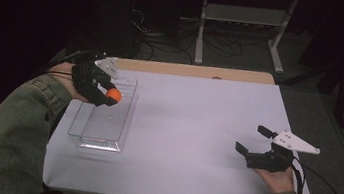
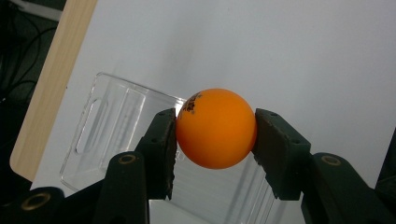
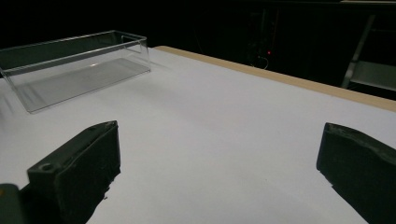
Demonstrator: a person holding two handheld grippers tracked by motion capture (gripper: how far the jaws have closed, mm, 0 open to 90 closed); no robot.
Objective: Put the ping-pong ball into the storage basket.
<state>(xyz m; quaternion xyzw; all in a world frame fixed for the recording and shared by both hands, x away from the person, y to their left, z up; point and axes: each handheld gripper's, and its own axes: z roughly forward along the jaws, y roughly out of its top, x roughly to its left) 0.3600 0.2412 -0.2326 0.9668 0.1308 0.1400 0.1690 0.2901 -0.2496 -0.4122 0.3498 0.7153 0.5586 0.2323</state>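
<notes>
Orange ball point(image 2: 216, 128) is clamped between both pads of the left hand-held gripper point(image 1: 107, 94), one pad pressed on each side, with a dark printed mark seen at its upper left in the left gripper view. Ball is held in the air above the clear plastic tray point(image 1: 101, 123), over the tray's far end as seen from the high view. Tray is set on the white bench point(image 1: 196, 125) near its left edge, long side running away from the person; a handle slot is seen in the end wall in the left gripper view. Nothing can be made out inside the tray.

Right hand-held gripper point(image 1: 254, 141) is held near the bench's right front corner, well apart from the tray, jaws spread wide with nothing between them. Bare bench surface is seen between its pads in the right gripper view, with the tray farther off at upper left. Wooden strip is seen along the bench's far edge. Green sleeves are seen on both forearms.
</notes>
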